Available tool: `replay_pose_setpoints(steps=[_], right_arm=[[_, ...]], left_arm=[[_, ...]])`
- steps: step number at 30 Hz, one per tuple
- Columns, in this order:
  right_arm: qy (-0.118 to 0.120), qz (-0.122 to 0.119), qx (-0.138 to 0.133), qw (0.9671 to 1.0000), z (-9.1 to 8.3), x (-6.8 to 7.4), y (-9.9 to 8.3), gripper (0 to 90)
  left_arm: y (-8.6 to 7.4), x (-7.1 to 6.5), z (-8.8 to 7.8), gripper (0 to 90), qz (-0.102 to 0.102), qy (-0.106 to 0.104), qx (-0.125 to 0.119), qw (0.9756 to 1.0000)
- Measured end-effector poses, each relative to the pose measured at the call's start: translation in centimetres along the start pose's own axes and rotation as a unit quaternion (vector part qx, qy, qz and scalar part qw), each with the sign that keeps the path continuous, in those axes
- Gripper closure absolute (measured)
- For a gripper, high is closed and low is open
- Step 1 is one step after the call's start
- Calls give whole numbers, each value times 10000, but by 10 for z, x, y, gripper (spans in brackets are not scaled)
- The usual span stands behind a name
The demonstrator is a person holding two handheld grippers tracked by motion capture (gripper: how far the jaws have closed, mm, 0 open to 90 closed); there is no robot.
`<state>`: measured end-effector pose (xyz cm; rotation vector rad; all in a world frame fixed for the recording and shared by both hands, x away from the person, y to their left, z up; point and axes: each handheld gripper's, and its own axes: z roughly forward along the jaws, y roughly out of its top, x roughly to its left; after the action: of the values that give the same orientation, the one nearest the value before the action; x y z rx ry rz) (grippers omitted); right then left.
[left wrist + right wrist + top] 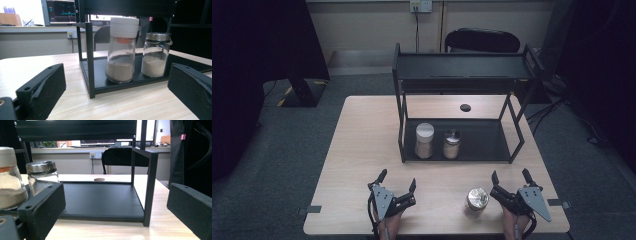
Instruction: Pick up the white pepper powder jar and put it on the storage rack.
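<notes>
Grippers, two, hand-held, at the near edge of the counter (362, 145). Left gripper (398, 181): jaws spread, nothing between them, resting near the left of centre. Right gripper (511, 176): jaws likewise spread and empty, at the near right.

Counter: pale wood, rectangular, on grey floor; a small dark round spot (465, 107) sits near its far edge.

Rack (462, 67): black metal, two tiers, standing on the far half of the counter. Upper shelf bare as far as can be seen; lower tray carries two jars at its left end.

Tall jar (424, 140): glass, white cap, partly filled with tan powder, leftmost on the lower tray.

Short jar (451, 144): glass, metal lid, pale powder, just beside the tall jar on its right, apart from it.

Loose jar (477, 200): glass, shiny metal lid, upright on the counter in front of the rack, just beside the right gripper on its left, outside its jaws, well apart from the left gripper.
</notes>
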<state>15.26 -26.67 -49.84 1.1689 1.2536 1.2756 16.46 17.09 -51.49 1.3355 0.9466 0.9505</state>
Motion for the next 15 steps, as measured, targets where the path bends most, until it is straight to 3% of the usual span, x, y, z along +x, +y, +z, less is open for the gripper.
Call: replay_pose_setpoints(steps=[15], right_arm=[[-91, 83, 123, 9998, -1, -3, -8, 7]], left_arm=[[0, 0, 0, 12, -5, 4, -1, 10000]])
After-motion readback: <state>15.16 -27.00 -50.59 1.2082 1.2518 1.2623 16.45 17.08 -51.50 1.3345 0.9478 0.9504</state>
